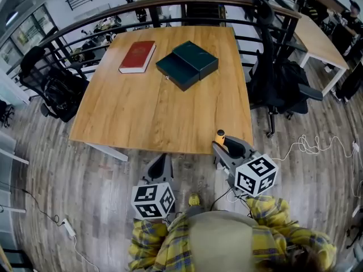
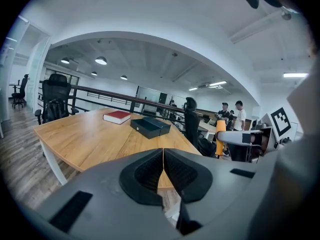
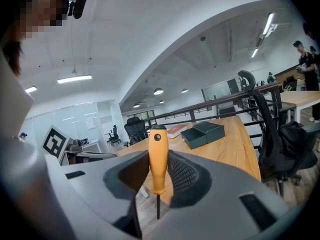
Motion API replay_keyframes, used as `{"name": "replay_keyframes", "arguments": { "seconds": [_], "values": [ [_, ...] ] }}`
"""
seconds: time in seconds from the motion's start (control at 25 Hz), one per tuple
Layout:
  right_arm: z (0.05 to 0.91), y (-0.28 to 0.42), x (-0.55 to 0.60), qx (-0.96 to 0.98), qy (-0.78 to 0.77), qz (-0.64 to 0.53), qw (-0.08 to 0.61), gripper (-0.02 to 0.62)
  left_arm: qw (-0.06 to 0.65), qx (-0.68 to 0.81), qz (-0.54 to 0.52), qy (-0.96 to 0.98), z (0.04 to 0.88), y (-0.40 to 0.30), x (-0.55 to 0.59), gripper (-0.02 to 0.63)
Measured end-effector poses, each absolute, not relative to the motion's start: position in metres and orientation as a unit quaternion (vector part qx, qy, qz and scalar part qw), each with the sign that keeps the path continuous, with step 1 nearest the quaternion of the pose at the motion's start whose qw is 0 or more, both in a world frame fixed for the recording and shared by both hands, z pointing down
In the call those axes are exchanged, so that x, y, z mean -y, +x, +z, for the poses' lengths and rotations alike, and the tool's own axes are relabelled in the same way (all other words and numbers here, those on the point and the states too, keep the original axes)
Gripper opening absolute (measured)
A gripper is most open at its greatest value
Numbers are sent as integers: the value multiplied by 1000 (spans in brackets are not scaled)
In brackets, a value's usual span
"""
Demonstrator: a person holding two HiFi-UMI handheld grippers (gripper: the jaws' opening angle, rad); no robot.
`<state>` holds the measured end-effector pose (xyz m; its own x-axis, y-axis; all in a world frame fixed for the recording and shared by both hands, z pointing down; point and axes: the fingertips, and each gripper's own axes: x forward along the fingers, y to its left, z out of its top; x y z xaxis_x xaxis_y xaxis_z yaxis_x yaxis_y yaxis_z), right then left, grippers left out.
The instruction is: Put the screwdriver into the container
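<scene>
Holding the screwdriver [image 3: 158,156], container [image 1: 187,64] far across the counter [image 1: 142,112]
My right fingers [image 3: 186,176] clamp its orange handle; my left fingers [image 2: 145,176] are pressed together, empty. I'd reach over the open half, lower inside, then release.

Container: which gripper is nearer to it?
Right. The right gripper, holding the screwdriver, is at the table edge before the container; the left gripper hangs farther back.
</scene>
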<state>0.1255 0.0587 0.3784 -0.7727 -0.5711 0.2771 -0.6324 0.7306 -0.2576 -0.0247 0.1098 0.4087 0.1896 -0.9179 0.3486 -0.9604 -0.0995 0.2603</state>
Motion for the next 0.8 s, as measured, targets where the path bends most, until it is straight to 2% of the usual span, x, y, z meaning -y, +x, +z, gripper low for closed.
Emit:
{"name": "replay_keyframes", "arguments": {
  "seconds": [0.44, 0.8],
  "values": [
    [378, 83, -30, 920, 343, 165, 97, 169, 219, 624, 58, 748, 417, -75, -88, 11],
    [381, 71, -2, 916, 351, 160, 107, 169, 224, 607, 64, 760, 425, -76, -57, 11]
  ]
}}
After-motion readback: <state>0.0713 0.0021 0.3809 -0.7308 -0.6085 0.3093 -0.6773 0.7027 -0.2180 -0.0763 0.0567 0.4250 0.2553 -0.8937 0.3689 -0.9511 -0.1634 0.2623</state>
